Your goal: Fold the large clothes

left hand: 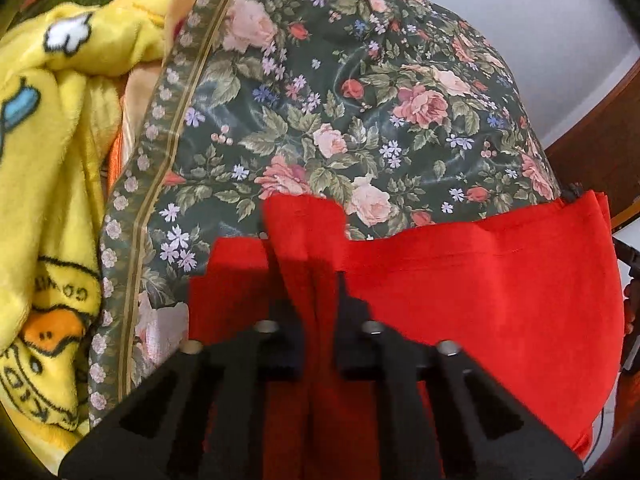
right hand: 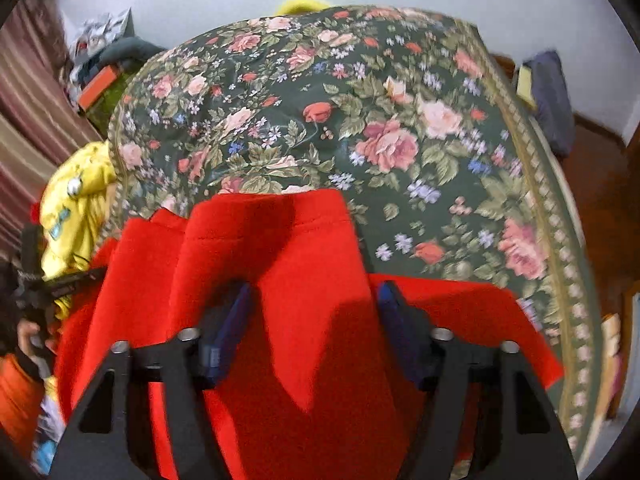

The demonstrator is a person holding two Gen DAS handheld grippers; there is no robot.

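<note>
One bright red fleece garment is seen lying on one dark green bedspread printed with pink roses, at the near edge of that bedspread in both views. Two tools are counted. The left tool is pressed together on a bunched fold of the red garment, which rises between its black fingers. The right tool is partly spread, with a raised ridge of the same red cloth between its blue-padded fingers; whether the pads press on the cloth cannot be told.

One yellow plush blanket with cartoon duck prints is shown large in the left wrist view, left of the bedspread; in the right wrist view only a small yellow part is seen. Only the right wrist view shows a hand on the other tool's handle left of the garment, a striped curtain, and a dark folded item beyond the bedspread's right border.
</note>
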